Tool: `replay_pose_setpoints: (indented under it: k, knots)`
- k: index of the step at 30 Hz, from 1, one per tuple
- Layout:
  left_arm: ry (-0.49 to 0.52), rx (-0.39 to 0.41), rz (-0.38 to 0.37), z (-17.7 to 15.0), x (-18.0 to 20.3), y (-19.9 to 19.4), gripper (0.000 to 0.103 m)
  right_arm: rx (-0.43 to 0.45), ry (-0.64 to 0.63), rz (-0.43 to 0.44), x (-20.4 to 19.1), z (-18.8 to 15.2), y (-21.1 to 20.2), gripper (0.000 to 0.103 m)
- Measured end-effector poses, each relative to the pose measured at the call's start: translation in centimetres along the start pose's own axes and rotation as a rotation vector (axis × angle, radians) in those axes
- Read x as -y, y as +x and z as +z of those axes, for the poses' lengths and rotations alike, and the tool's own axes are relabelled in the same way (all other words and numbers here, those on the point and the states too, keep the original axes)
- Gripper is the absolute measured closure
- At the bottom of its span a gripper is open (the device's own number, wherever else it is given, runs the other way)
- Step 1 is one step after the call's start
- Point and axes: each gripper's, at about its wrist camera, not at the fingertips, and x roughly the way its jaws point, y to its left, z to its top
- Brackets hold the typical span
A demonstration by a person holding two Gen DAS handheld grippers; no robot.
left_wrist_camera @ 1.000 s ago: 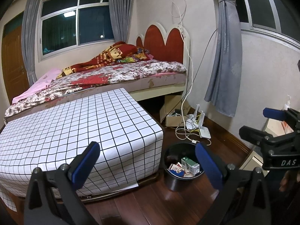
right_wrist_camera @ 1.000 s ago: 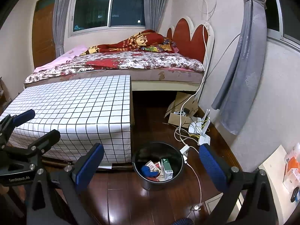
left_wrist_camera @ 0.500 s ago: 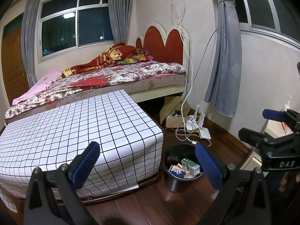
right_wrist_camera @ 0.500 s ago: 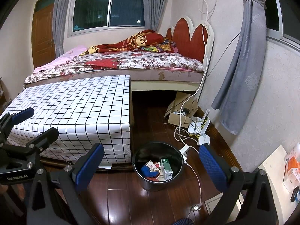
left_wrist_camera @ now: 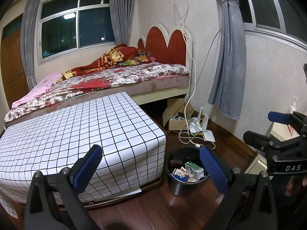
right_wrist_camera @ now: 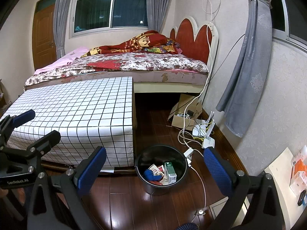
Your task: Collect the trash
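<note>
Black bin (right_wrist_camera: 162, 174) on wooden floor (right_wrist_camera: 138, 209)

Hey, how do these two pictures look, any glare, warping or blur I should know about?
Left wrist view: strong fisheye bowing of the curtain, dark vignetted corners, sharp focus. Right wrist view: ceiling-light glare on the wooden floor, a lamp reflection in the night window, and the trash bin is crisp.

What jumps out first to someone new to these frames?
The black trash bin on the dark wood floor, already holding a green-and-white carton and wrappers, beside the grid-patterned table. Both hand-held grippers, left and right, hang open and empty, framing it. Behind stands a floral bed.
</note>
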Motion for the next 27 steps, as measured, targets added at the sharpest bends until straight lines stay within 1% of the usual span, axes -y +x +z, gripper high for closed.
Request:
replay_pose_setpoints:
  k: [14, 19, 27]
  knots:
    - [0.001, -0.008, -0.013, 0.01, -0.01, 0.1, 0.001, -0.004, 0.002, -0.002, -0.03, -0.35, -0.16, 0.001]
    - [-0.005, -0.01, -0.055, -0.07, -0.14, 0.24, 0.001, -0.003, 0.002, -0.002, -0.11, -0.42, -0.21, 0.001]
    - [0.012, 0.025, -0.048, 0.07, -0.14, -0.18, 0.001, -0.005, 0.007, -0.004, -0.14, -0.58, -0.23, 0.001]
